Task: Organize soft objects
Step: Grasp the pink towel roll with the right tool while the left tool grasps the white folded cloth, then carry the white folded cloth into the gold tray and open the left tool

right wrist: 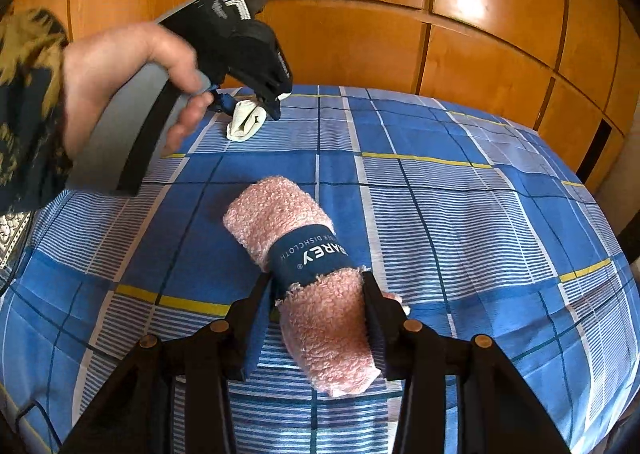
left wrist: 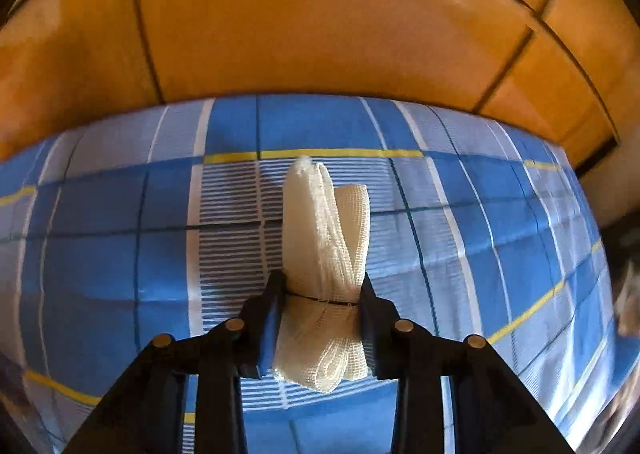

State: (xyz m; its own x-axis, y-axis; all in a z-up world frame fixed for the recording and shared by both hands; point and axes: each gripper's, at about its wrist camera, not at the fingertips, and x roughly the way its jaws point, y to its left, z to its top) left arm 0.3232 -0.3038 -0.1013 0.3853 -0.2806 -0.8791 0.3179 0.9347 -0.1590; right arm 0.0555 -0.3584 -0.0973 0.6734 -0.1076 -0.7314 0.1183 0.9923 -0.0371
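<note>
I count two soft bundles on the blue plaid bedspread [right wrist: 460, 214]: my left gripper [left wrist: 322, 294] pinches one white mesh cloth [left wrist: 328, 254], my right gripper [right wrist: 320, 294] clamps one pink dishcloth roll [right wrist: 316, 294]. Only the right view shows the hand [right wrist: 120, 82] carrying the left gripper; the blurred shape at the left view's edge I can't identify.

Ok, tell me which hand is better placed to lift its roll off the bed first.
Right, probably. The right gripper already straddles the pink dishcloth roll, fingers pressed against both sides. The left gripper also brackets the white mesh roll on the checked bedsheet, but its grip looks less settled.
</note>
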